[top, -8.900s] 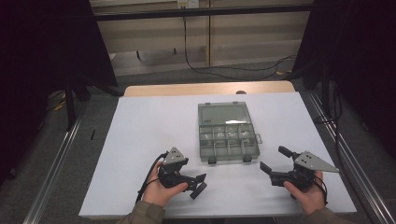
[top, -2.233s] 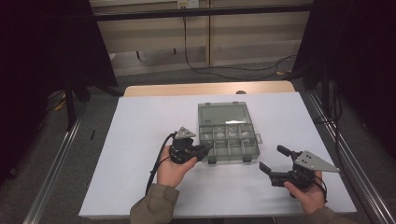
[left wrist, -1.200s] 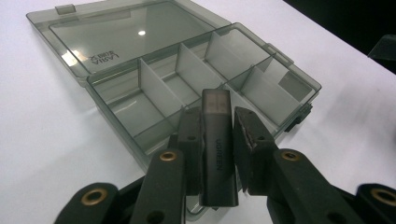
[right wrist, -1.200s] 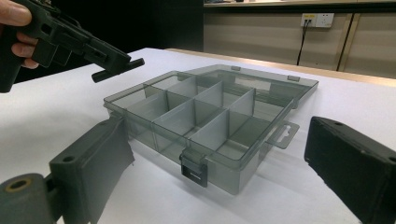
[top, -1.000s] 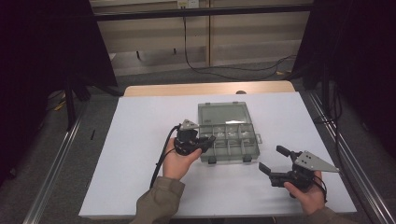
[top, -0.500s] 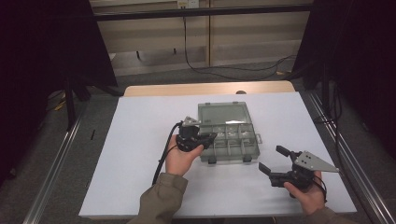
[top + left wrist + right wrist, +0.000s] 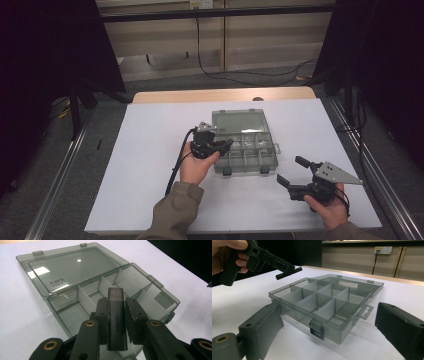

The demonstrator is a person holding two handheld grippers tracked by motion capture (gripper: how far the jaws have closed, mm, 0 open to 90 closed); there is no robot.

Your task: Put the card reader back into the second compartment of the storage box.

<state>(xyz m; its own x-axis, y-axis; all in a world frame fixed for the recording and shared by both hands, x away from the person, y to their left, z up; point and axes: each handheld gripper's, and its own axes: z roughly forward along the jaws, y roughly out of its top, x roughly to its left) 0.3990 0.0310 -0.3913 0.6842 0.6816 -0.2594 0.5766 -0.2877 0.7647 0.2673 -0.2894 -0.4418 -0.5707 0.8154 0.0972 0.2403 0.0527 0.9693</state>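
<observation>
Left claw (image 7: 116,315) clamps a small dark adapter (image 7: 116,322) above the open compartment box (image 7: 250,150).

Picking up looks done; what is left is lowering the adapter into a compartment on the box's left side and letting go. The box sits mid-worktop, lid laid back toward the far edge, every visible compartment bare. Right claw (image 7: 295,175) waits near the front right corner, jaws spread wide and empty.

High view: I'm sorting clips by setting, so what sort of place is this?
Probably a lab or recording workspace: a white-covered table ringed by dark curtains, a cable along the back wall, and a hand-held left gripper over a compartment box.
</observation>
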